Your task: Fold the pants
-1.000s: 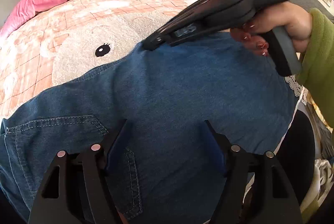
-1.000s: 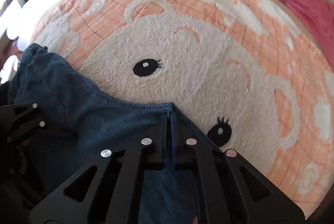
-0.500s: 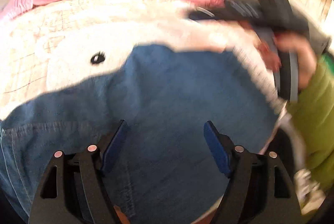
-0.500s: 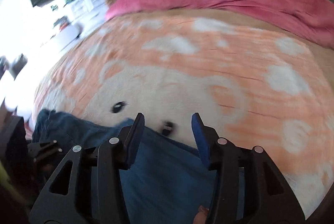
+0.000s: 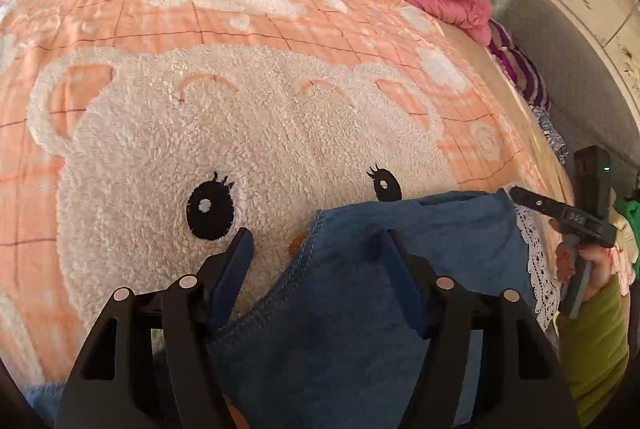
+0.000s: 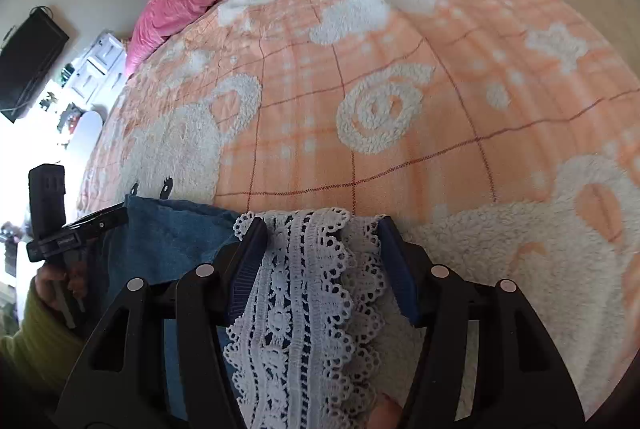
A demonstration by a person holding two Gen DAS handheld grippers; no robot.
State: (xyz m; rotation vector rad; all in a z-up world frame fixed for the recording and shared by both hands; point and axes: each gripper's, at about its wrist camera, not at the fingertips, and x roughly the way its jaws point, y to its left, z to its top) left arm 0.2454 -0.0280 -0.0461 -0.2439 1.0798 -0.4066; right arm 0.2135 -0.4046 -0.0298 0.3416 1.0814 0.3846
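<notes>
Both grippers shifted right — left gripper wide over jeans; right gripper wide, apparently straddling lace hem.

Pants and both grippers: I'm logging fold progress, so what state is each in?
pants: lying on the blanket, not gripped
lace trim: lying flat between the right fingers
left gripper: open
right gripper: open

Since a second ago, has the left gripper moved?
Yes. The left gripper was over the middle of the pants; now it straddles their edge, nearer the bear's eye on the blanket.
</notes>
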